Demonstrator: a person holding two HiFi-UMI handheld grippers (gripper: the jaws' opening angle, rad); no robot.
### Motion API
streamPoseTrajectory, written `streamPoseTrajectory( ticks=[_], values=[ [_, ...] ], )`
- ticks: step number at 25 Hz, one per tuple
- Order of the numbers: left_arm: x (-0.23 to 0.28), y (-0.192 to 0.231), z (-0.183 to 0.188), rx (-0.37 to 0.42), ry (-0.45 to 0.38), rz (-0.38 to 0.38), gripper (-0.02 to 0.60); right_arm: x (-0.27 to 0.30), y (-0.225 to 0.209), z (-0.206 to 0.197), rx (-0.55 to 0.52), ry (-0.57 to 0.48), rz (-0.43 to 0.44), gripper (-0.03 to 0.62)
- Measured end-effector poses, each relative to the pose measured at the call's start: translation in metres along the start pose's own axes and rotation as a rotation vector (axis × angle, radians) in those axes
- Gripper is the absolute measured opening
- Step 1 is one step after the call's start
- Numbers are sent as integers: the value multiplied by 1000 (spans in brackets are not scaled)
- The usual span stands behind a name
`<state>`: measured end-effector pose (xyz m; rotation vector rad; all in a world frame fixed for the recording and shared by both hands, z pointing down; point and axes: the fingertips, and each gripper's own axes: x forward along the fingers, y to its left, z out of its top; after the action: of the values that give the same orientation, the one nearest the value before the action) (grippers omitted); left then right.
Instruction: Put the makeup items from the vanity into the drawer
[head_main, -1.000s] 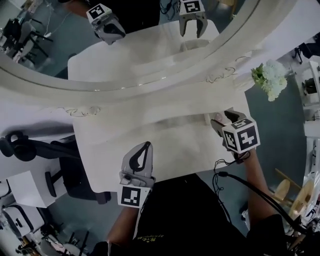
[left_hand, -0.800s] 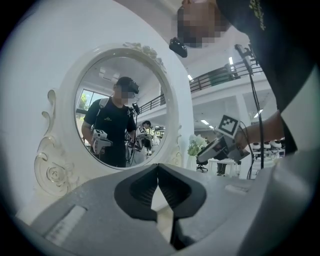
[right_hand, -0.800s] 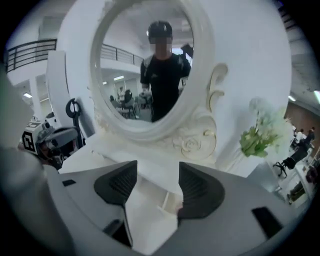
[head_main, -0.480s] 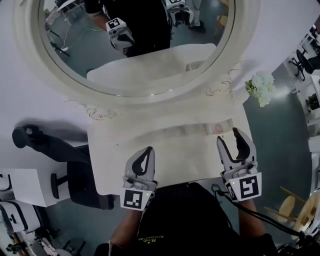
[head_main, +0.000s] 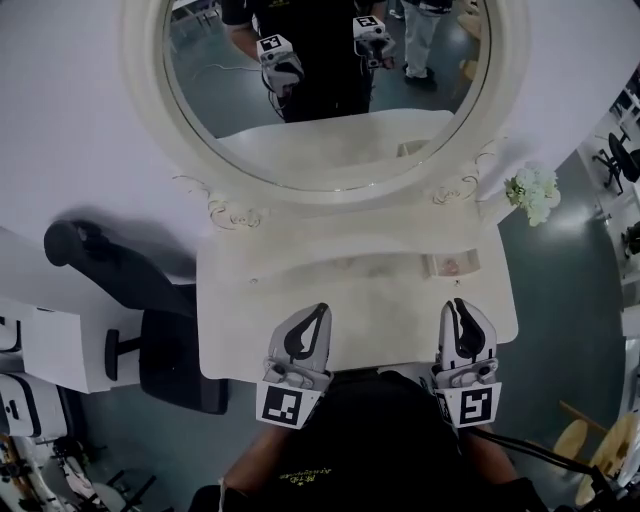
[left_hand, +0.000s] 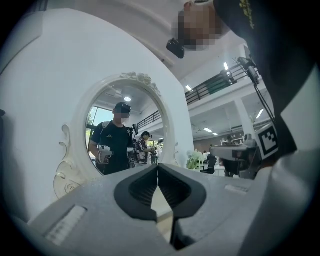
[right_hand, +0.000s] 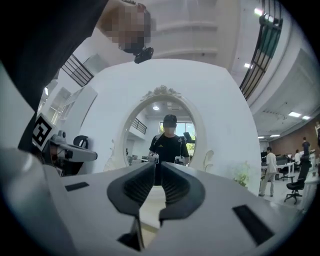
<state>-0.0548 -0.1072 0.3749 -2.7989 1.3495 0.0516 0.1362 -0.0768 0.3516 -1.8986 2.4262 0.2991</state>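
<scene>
Left gripper (head_main: 320, 310): jaws pressed together, empty; held at the vanity edge opposite the mirror (head_main: 330, 90).
Right gripper (head_main: 458, 304): jaws just closing, nearly together, nothing between; likely parked clear of the work.
Makeup item (head_main: 450, 265): pinkish, below the mirror's right side.
Drawer: not visible.
Surface: white vanity top (head_main: 380, 300).
Room: black chair (head_main: 130, 280) left of mirror, flowers (head_main: 534, 190) right.

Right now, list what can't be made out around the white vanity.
- The drawer: in no view; in head view the white vanity top and the person's black shirt hide the front.
- Small pinkish item at the top's right rear, head view: too small, blurred.
- Faint smudges mid-rear, head view: too washed out to name.
</scene>
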Motion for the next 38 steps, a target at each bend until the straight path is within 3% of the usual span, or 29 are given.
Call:
streamPoseTrajectory(
  ticks=[5,16,24,28,38],
  values=[
    [-15,6,-1,-9,-12,26,21,0,27,-24,0,-16,44,28],
    [-32,7,-1,-11,-21,55,21,1,42,-18,13,5,72,14],
    [-36,5,-2,-14,-20,55,21,1,52,-3,-4,-57,97,3],
    [-37,5,-1,-22,-17,57,21,3,55,-10,10,13,103,2],
    [-38,1,5,-9,-36,57,21,3,59,-16,30,40,113,0]
  ],
)
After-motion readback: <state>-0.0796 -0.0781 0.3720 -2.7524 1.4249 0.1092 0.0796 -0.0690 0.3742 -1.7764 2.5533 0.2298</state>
